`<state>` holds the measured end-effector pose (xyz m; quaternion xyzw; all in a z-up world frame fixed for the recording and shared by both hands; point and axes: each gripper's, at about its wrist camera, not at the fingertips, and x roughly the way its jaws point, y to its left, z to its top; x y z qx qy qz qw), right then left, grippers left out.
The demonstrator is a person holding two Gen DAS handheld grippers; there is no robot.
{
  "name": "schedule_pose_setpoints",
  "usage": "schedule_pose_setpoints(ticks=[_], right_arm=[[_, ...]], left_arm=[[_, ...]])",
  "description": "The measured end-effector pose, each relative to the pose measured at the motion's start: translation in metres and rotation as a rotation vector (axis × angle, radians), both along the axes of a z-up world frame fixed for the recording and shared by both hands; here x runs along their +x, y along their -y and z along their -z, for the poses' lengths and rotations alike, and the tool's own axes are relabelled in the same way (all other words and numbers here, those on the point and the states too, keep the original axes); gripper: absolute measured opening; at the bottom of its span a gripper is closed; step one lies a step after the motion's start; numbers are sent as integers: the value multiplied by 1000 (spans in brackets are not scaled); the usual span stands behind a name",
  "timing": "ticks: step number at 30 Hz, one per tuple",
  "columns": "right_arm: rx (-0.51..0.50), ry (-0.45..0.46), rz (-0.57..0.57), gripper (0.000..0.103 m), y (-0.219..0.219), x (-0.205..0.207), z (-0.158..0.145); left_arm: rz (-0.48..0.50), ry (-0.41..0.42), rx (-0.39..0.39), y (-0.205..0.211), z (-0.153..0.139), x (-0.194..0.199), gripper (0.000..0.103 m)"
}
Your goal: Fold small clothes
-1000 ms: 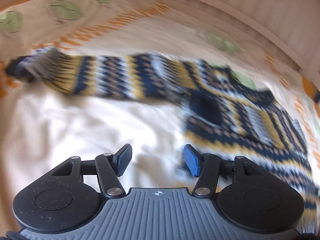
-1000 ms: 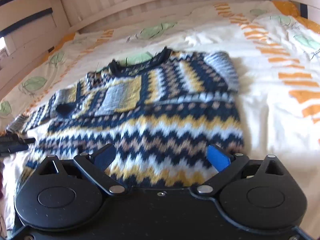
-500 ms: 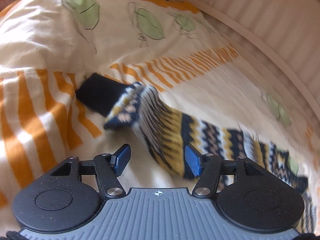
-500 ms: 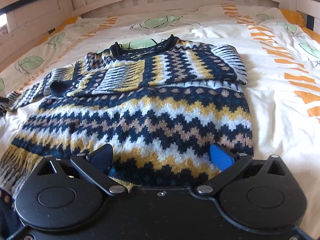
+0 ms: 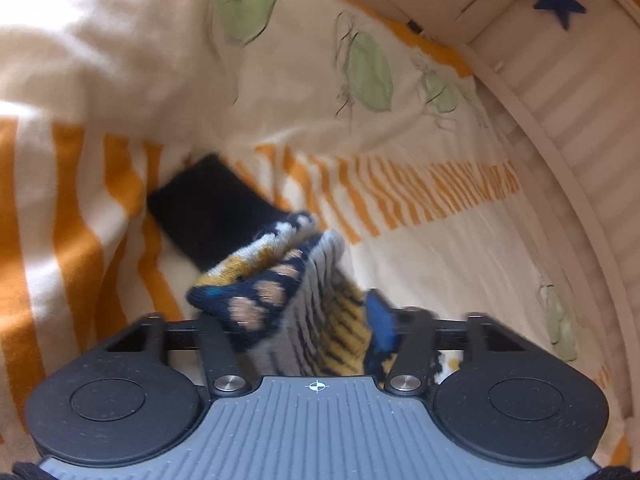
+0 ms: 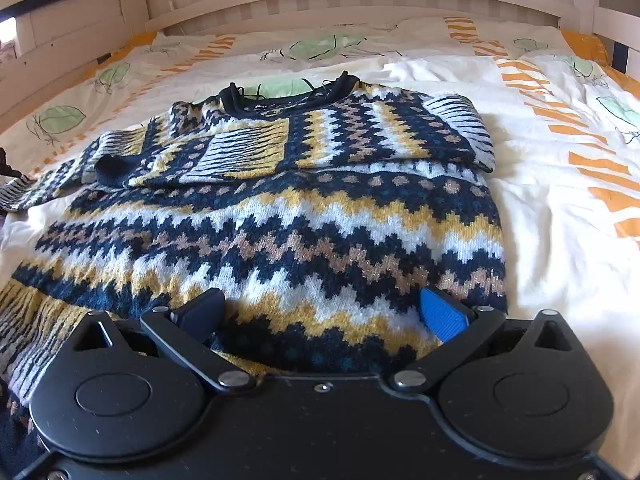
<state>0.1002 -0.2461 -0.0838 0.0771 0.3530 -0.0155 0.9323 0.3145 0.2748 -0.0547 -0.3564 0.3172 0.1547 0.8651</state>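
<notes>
The bed [image 6: 552, 216] carries the patterned sweater [image 6: 280, 220], spread flat at its middle. My right hand-held gripper [image 6: 324, 308] hovers spread apart over the hem at 6 o'clock. My left hand-held gripper [image 5: 304, 320] has just been closing and clamps the sleeve [image 5: 280, 280], whose dark cuff [image 5: 208, 212] points to 10 o'clock.

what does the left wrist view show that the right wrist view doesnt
Only the left wrist view: the left gripper, whose jaws have just been closing around the sleeve behind its dark cuff, and a blue star on the bed frame.

Only the right wrist view: the sweater body lying flat, its neckline, the other sleeve already folded across the chest, and the open right gripper over the hem.

Both: the same sweater on the leaf-and-orange-stripe bedding.
</notes>
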Motion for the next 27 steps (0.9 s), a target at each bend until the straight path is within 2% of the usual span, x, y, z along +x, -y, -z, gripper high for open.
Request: schedule_pose_setpoints(ticks=[1, 7, 11, 14, 18, 22, 25, 27], right_arm=[[2, 3, 0, 103, 0, 0, 0], [16, 15, -2, 103, 2, -2, 0], [32, 23, -2, 103, 4, -3, 0], [43, 27, -2, 103, 5, -3, 0], [58, 33, -2, 103, 7, -4, 0], [70, 39, -3, 103, 8, -5, 0], [77, 42, -3, 103, 10, -5, 0], [79, 43, -3, 103, 10, -5, 0]], left_arm=[[16, -6, 44, 6, -6, 2, 12], [255, 108, 288, 81, -64, -2, 11], [471, 208, 402, 161, -99, -16, 11], [641, 269, 481, 228, -109, -32, 11], [839, 287, 541, 310, -91, -49, 12], [965, 199, 518, 362, -49, -50, 13], [1030, 137, 531, 389, -18, -54, 15], [1068, 112, 546, 398, -3, -60, 22]])
